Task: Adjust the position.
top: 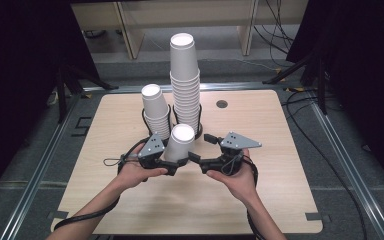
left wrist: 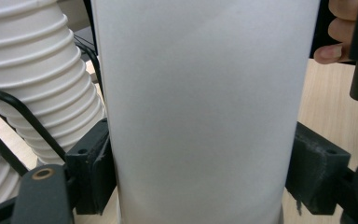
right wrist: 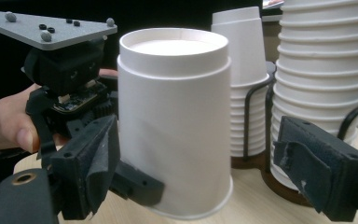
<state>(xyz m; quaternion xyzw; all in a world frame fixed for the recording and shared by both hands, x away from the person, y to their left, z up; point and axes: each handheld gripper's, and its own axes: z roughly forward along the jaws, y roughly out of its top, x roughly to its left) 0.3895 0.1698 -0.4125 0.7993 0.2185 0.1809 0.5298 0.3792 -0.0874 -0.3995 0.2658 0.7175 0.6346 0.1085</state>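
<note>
An upside-down white paper cup [top: 180, 142] stands slightly tilted at the table's middle, in front of two cup stacks. My left gripper [top: 176, 161] is shut on its lower part, and in the left gripper view the cup [left wrist: 205, 112] sits between both pads [left wrist: 93, 172]. My right gripper [top: 203, 147] stands open just right of it. In the right gripper view its jaws spread wide around the cup [right wrist: 175, 121], the left pad [right wrist: 95, 158] close beside the cup wall and the right pad [right wrist: 317, 163] well clear. Whether the cup's rim rests on the wood I cannot tell.
Behind the cup, a tall stack of inverted white cups [top: 185, 80] and a shorter stack [top: 155, 110] stand in black wire holders. The wooden table [top: 260, 190] has a small round hole [top: 222, 104] at the back. Dark curtains hang at both sides.
</note>
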